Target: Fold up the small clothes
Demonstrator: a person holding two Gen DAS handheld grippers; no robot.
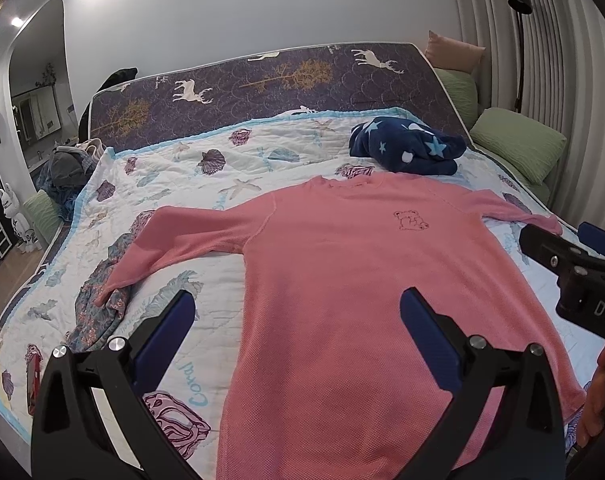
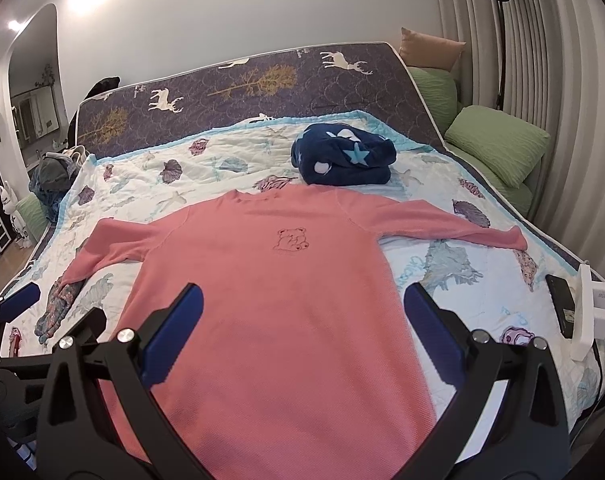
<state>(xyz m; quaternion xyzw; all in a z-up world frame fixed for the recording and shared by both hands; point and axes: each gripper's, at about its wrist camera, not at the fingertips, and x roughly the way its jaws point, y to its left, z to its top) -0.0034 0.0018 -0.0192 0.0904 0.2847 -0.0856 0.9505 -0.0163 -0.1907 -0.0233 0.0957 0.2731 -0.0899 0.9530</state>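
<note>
Beside the pink shirt (image 2: pixel 278 312), only right view shows phone (image 2: pixel 561 305).

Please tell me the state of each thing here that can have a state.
pink shirt: spread flat, unfolded, sleeves out
navy star blanket: bunched beyond the collar
left gripper: open, empty
right gripper: open, empty
patterned garment: crumpled under the sleeve cuff

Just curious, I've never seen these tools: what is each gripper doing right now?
Left gripper: open, holding nothing, above the pink shirt.
Right gripper: open, holding nothing, also above it.
</note>
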